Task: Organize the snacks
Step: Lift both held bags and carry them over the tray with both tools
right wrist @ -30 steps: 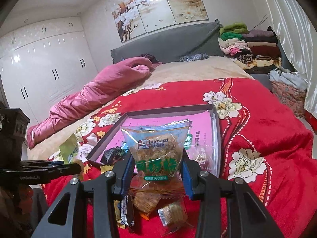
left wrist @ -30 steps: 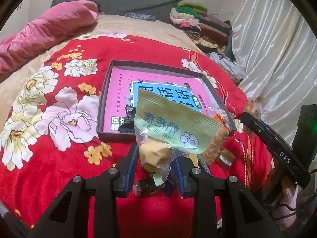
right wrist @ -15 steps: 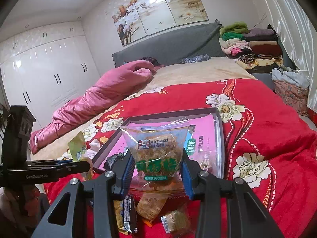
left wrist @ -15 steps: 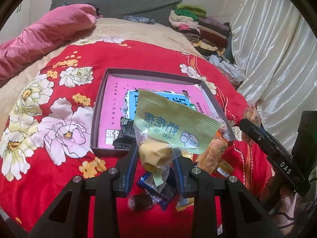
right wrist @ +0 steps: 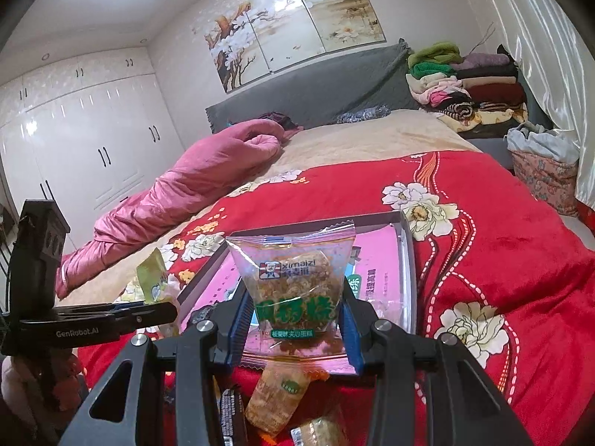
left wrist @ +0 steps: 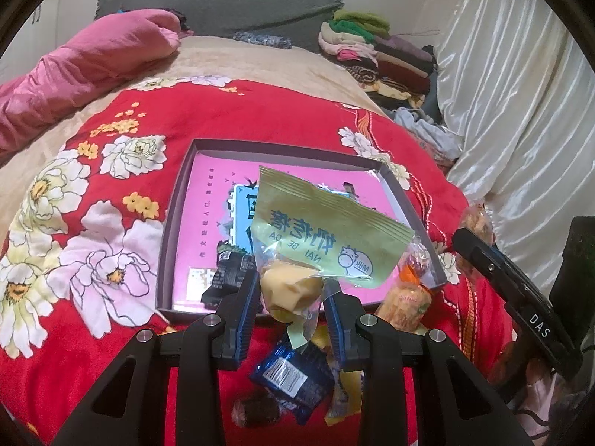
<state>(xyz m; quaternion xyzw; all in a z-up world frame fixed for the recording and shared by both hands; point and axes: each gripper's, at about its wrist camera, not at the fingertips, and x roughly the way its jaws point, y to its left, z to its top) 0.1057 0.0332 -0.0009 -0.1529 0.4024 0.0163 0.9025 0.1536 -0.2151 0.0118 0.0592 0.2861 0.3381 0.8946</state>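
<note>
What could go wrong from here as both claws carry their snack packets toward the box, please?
The left claw pinches only the lower end of the yellow-green packet, so it might slip or swing. The right claw holds the Ximaizi cake packet beside it; the two could bump. Loose snacks in front of the box might get knocked.

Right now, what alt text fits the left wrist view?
The left claw grips a green-topped snack bag with a yellow treat inside, held above the near edge of a shallow pink-lined box on a red floral blanket. Loose snacks, including a blue packet, lie below.
</note>
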